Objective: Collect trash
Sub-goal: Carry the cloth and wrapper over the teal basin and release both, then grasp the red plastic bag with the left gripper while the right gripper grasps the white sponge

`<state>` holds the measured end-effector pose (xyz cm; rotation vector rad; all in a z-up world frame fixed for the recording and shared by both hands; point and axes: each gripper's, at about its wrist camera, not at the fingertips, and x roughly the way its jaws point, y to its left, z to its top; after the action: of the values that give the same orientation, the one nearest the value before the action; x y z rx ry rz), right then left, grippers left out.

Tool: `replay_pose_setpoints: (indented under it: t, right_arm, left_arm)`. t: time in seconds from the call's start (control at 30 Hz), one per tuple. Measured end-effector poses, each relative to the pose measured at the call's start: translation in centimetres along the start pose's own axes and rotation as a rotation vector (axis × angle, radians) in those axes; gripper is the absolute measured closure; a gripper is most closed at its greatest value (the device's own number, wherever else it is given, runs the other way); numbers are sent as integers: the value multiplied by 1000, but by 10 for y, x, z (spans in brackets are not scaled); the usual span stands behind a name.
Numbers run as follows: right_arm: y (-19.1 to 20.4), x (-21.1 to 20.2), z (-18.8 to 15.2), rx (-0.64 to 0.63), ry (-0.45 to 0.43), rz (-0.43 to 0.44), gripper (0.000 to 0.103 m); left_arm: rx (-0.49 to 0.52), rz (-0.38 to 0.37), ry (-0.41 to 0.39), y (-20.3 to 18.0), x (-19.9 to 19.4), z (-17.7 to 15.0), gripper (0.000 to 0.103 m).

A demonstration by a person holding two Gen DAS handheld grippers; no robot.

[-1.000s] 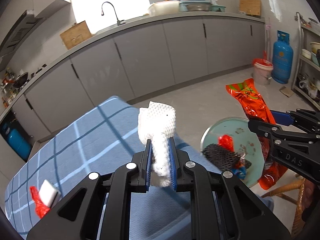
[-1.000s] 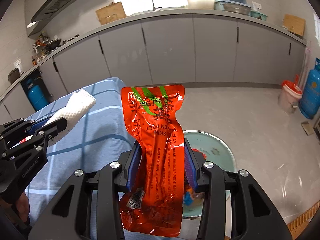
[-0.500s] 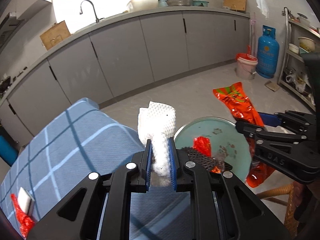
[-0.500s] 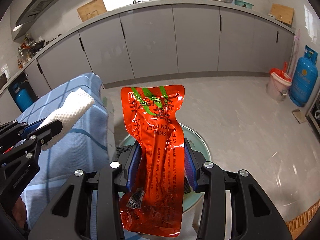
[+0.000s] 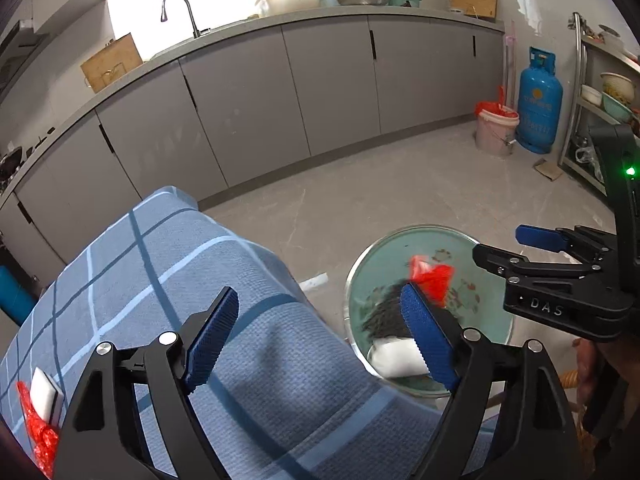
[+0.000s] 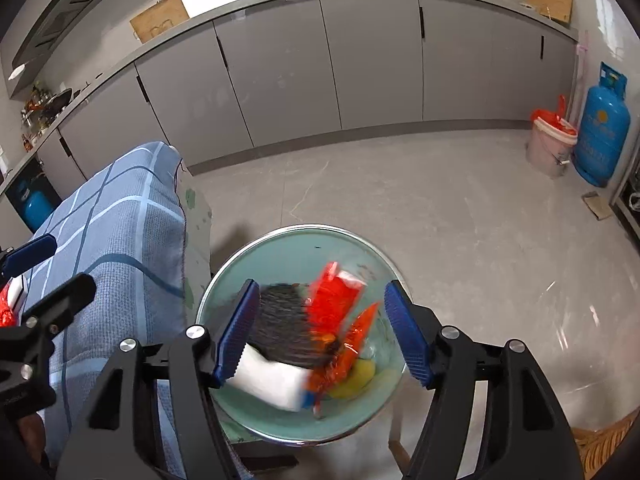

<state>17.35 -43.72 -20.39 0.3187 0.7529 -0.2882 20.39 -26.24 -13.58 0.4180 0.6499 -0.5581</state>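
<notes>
The left gripper [image 5: 320, 334] is held with its blue-padded fingers [image 5: 210, 334] spread wide and nothing between them, the right-hand finger reaching over the near rim of the green basin [image 5: 492, 342]. The right gripper [image 6: 324, 330] is poised directly above the basin, its fingers [image 6: 236, 332] likewise parted and gripping nothing. Seen from the left wrist, the right gripper is placed at the basin's right side, level, with its finger tips pointed leftward across the rim.
</notes>
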Motion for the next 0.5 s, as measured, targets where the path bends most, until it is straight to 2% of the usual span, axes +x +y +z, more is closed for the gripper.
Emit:
replay_pose_setpoints:
  t: [0.13, 0.37, 0.4, 0.5]
  right_arm:
    - [3, -4, -1, 3, -6, 4, 32]
    - [21, -16, -3, -7, -19, 32, 26]
    - [26, -19, -2, -12, -23, 38, 26]
    - [42, -24, -2, -30, -33, 60, 24]
  left_arm:
    - [-24, 26, 3, 13, -7, -2, 20]
    - [-49, 120, -2, 44, -27, -15, 18]
    - [-56, 147, -3, 52, -31, -18, 15]
    - [-75, 228, -1, 76, -44, -30, 14]
